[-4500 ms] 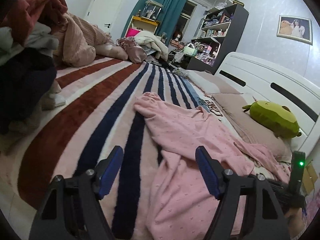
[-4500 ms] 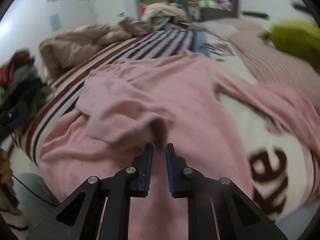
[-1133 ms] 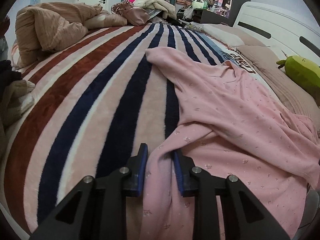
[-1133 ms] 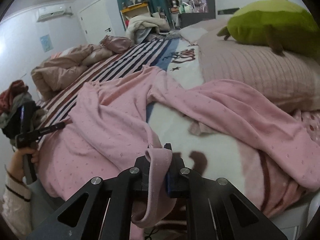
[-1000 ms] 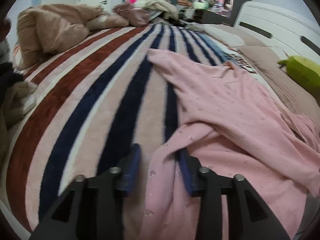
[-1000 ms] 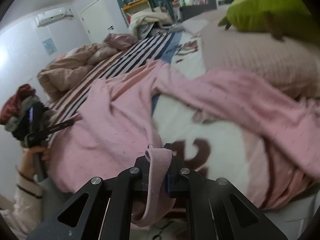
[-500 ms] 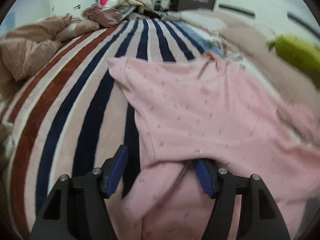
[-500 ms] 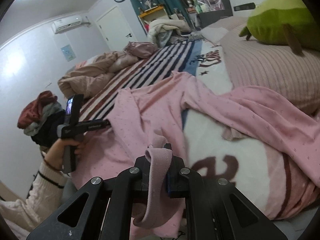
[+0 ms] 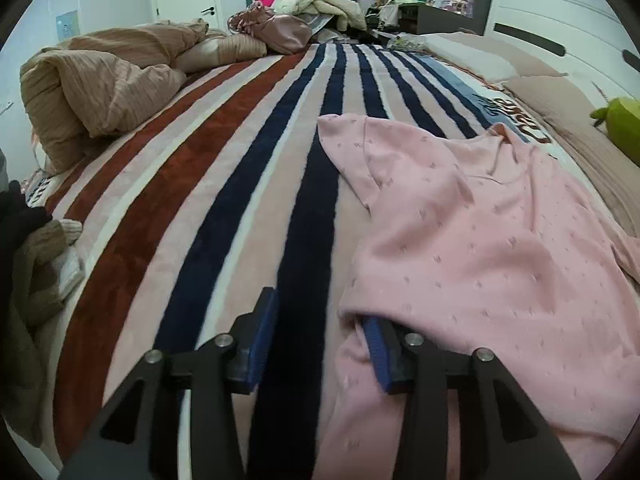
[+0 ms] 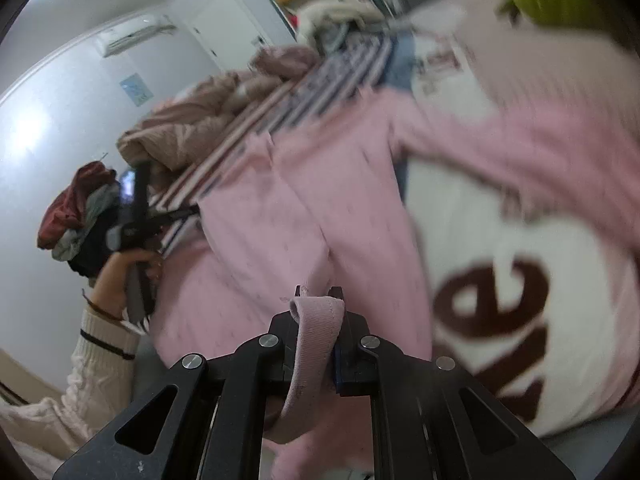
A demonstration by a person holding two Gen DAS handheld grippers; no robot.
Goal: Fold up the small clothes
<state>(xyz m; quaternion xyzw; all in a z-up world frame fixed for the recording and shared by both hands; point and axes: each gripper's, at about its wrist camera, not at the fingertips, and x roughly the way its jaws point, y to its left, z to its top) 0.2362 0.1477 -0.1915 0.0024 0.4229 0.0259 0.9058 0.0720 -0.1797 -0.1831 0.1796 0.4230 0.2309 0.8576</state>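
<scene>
At the bottom of the left wrist view, the left gripper (image 9: 320, 340) is closing, its blue pads apart over a navy stripe of the striped blanket (image 9: 224, 184); the right-hand pad is tucked under a fold of the pink garment (image 9: 480, 248), and nothing is pinched between the two pads. The garment, pale pink with a small scattered print, lies spread across the lower right and centre right of that frame, one corner reaching up to the middle of the bed.

In the right wrist view, the right gripper (image 10: 318, 300) sits at the bottom centre, clenched on a ribbed pink cuff (image 10: 316, 344) of the same garment (image 10: 280, 216), which loops over the closed fingers and hangs down. The frame is blurred. The garment stretches up from the fingers across the centre, one sleeve running to the right edge over a white blanket with dark red lettering (image 10: 496, 312). At the left middle of the frame, the person's left hand (image 10: 120, 268), in a cream knitted sleeve, holds the other tool.

Farther off, at the upper left of the left wrist view, a crumpled tan ribbed duvet (image 9: 104, 84) is heaped on the bed. A green plush toy (image 9: 620, 124) lies at the right edge against a beige pillow (image 9: 560, 96). At the top, a white headboard (image 9: 560, 20) and cluttered dark shelves (image 9: 436, 0) close the room; what the shelves hold is too small to tell.
</scene>
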